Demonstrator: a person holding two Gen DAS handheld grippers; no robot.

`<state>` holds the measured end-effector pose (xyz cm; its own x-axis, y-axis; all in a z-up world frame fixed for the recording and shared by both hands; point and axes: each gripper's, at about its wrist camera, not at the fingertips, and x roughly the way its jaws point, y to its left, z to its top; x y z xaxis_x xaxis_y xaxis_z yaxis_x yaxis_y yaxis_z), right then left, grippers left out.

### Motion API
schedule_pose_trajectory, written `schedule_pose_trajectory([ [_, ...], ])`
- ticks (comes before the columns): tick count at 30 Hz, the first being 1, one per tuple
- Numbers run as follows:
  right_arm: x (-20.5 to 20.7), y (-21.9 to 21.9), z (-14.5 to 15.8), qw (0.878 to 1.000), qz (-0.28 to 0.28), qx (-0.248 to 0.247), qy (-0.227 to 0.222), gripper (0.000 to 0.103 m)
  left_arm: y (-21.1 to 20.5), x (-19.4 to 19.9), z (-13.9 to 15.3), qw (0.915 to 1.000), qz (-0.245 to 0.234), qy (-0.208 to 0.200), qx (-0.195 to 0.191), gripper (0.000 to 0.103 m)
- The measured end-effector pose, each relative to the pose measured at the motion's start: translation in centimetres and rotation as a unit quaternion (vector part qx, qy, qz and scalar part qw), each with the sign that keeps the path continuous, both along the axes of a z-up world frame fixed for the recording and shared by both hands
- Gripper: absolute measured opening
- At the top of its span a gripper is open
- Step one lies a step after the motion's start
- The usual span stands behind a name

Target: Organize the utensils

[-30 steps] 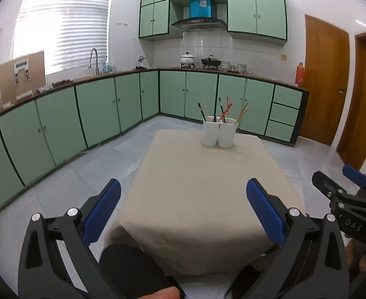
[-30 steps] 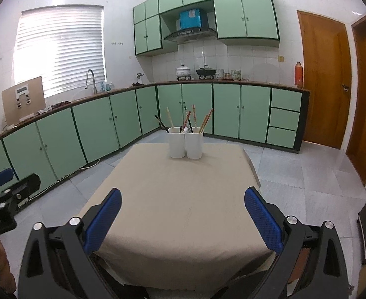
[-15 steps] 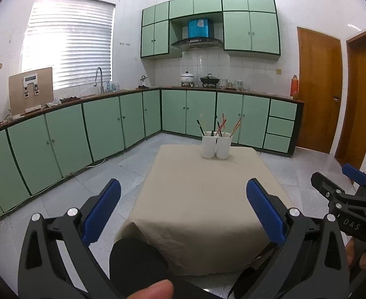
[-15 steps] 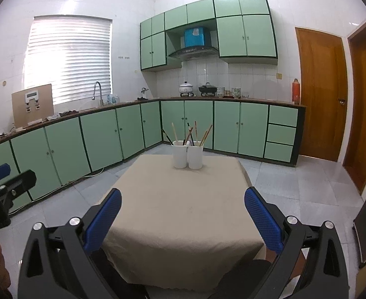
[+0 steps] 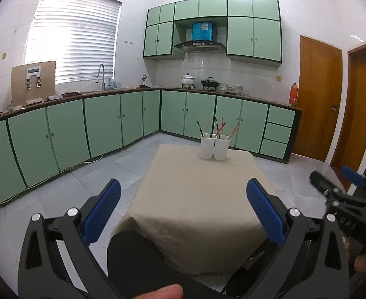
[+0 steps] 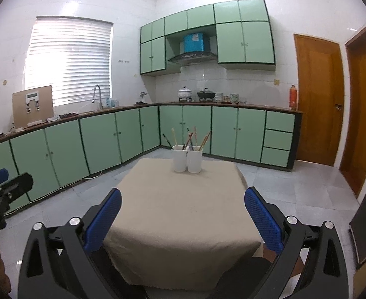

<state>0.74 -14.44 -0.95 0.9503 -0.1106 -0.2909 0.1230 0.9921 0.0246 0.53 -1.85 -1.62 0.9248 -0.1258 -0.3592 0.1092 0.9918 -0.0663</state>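
Both the left gripper and right gripper gape wide, holding nothing. Two white cups touch on the far table; their sticks are too small to identify.

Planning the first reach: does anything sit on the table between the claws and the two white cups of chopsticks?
Nothing visible does. Only bare tablecloth lies between the open right claw, the open left claw and the white cups at the far edge.

A home kitchen: green cabinets, sink tap, range hood, pots on the stove.
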Motion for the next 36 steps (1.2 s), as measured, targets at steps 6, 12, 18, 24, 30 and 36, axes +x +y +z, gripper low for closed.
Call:
schedule_pose_trajectory([
  [6,-0.6,0.2,0.4,1.0,-0.001,-0.004,-0.007,0.097,0.2,0.0,0.0,1.0,0.002,0.003,-0.001,0.098],
  [12,-1.3,0.4,0.7,1.0,-0.013,-0.009,-0.018,0.097,0.3,-0.3,0.1,0.9999,0.014,0.004,-0.002,0.098],
  [18,-1.5,0.6,1.0,0.999,-0.024,-0.009,-0.026,0.097,0.5,-0.8,0.7,0.9995,0.03,-0.009,0.0,0.098],
  [24,-1.4,1.3,0.9,1.0,-0.015,-0.014,-0.02,0.097,0.4,-1.2,1.1,0.9992,0.035,-0.016,0.004,0.098],
  [30,-1.5,1.1,1.1,0.999,-0.019,-0.012,-0.025,0.097,0.5,-1.2,1.3,0.9986,0.049,-0.021,0.005,0.098],
  [36,-1.8,0.5,1.5,0.999,-0.032,-0.006,-0.039,0.097,0.3,-1.6,1.5,0.9976,0.062,-0.03,0.009,0.098],
])
